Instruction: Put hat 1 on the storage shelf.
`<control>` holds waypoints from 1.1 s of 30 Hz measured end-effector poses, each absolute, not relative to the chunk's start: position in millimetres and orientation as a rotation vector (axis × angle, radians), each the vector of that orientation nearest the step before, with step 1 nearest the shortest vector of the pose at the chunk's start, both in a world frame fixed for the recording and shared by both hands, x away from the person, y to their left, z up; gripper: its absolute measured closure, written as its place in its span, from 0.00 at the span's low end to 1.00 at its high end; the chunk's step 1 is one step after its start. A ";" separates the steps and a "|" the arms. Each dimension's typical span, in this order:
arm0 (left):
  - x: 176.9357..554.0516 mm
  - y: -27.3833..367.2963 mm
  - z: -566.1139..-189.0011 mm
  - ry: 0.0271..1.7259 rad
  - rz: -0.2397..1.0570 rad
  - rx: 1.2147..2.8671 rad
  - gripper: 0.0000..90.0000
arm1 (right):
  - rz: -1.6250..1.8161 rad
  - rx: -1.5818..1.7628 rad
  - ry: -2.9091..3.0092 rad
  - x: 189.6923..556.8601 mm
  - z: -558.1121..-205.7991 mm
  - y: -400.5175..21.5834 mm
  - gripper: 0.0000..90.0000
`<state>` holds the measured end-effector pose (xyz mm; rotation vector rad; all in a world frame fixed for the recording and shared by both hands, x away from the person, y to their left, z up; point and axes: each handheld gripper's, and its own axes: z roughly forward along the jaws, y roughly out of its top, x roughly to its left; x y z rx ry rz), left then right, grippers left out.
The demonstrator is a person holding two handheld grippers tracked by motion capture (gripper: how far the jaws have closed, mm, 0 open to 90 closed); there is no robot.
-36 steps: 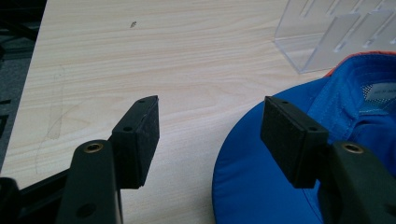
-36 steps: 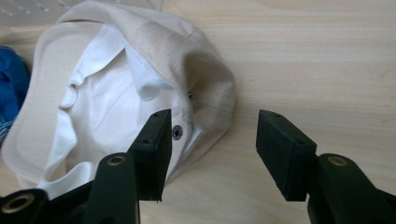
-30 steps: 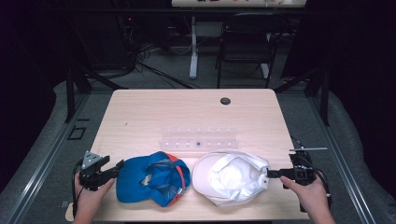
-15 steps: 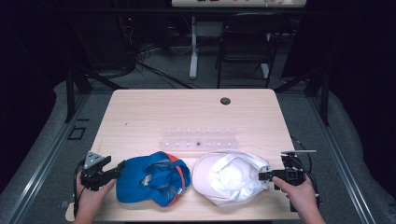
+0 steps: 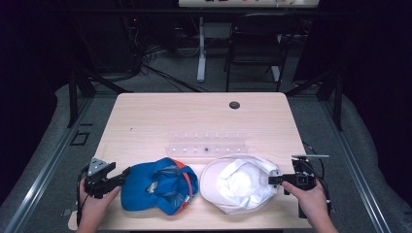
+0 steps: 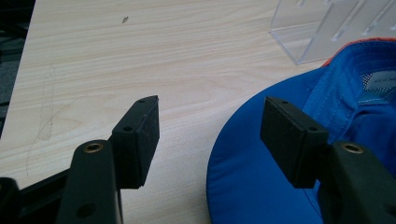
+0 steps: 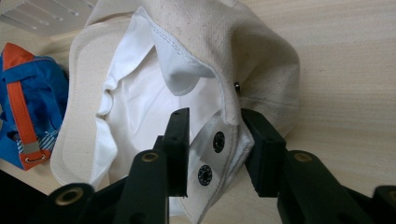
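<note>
Blue cap [image 6: 289, 177] cut off by the left gripper view's right and bottom edges.

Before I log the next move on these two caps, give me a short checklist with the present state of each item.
1. Right gripper has the white cap rim between its jaws, which have just been closing: ok.
2. Pads pressing firmly on that rim: cannot tell.
3. Left gripper open, straddling the edge of the blue cap brim: ok.
4. Left gripper gripping the blue cap: not ok, a gap shows on both sides.
5. Clear plastic rack stands apart from both caps: ok.
</note>
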<state>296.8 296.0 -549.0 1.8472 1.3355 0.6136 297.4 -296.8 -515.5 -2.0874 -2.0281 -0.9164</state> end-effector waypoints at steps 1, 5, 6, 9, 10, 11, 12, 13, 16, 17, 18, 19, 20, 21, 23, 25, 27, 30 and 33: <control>296.8 296.0 -549.0 1.336 0.614 1.847 0.42 | -0.963 -2.090 -1.995 297.9 -516.2 -295.5 0.75; 296.9 295.7 -549.2 1.335 0.612 1.852 0.42 | -0.944 -2.101 -1.997 299.2 -513.4 -295.5 0.81; 297.0 295.1 -549.6 1.335 0.617 1.849 0.42 | -0.919 -2.104 -2.005 300.2 -511.6 -294.5 0.82; 296.9 294.8 -549.5 1.332 0.618 1.850 0.42 | -0.868 -2.117 -2.043 301.9 -507.4 -290.4 0.86; 296.9 294.8 -549.5 1.332 0.618 1.850 0.42 | -0.856 -2.119 -2.056 302.6 -505.8 -288.7 0.87; 296.8 294.8 -549.5 1.332 0.619 1.850 0.42 | -0.856 -2.119 -2.056 302.6 -505.8 -288.7 0.87; 296.8 294.9 -549.5 1.333 0.619 1.849 0.42 | -0.834 -2.105 -2.082 303.7 -503.4 -287.5 0.88; 296.7 295.0 -549.4 1.334 0.619 1.851 0.42 | -0.821 -2.112 -2.095 304.5 -501.6 -285.4 0.88; 296.5 294.9 -549.3 1.331 0.618 1.851 0.42 | -0.750 -2.113 -2.118 308.3 -493.1 -280.6 0.89; 296.5 294.9 -549.3 1.331 0.618 1.851 0.43 | -0.750 -2.113 -2.118 308.3 -493.1 -280.6 0.89; 296.4 294.9 -549.2 1.328 0.617 1.854 0.43 | -0.698 -2.106 -2.139 310.2 -488.7 -276.9 0.89; 296.4 294.7 -549.1 1.325 0.618 1.855 0.43 | -0.669 -2.113 -2.146 311.2 -486.6 -274.5 0.89; 296.4 294.6 -549.0 1.323 0.617 1.857 0.43 | -0.631 -2.102 -2.171 312.7 -483.9 -273.0 0.89; 296.4 294.4 -549.1 1.322 0.617 1.858 0.43 | -0.631 -2.102 -2.171 312.7 -483.9 -273.0 0.89; 296.5 294.0 -549.2 1.320 0.616 1.859 0.44 | -0.596 -2.101 -2.180 315.4 -479.7 -269.7 0.89; 296.2 294.0 -549.0 1.318 0.622 1.868 0.45 | -0.538 -2.090 -2.194 318.7 -475.5 -267.4 0.89; 295.5 293.9 -548.4 1.314 0.618 1.868 0.47 | -0.484 -2.101 -2.218 320.9 -472.7 -263.5 0.89; 294.2 292.2 -546.3 1.304 0.618 1.868 0.49 | -0.431 -2.105 -2.240 324.2 -469.1 -257.9 0.89; 292.4 287.7 -544.1 1.288 0.630 1.864 0.48 | -0.347 -2.080 -2.273 328.3 -464.9 -253.6 0.89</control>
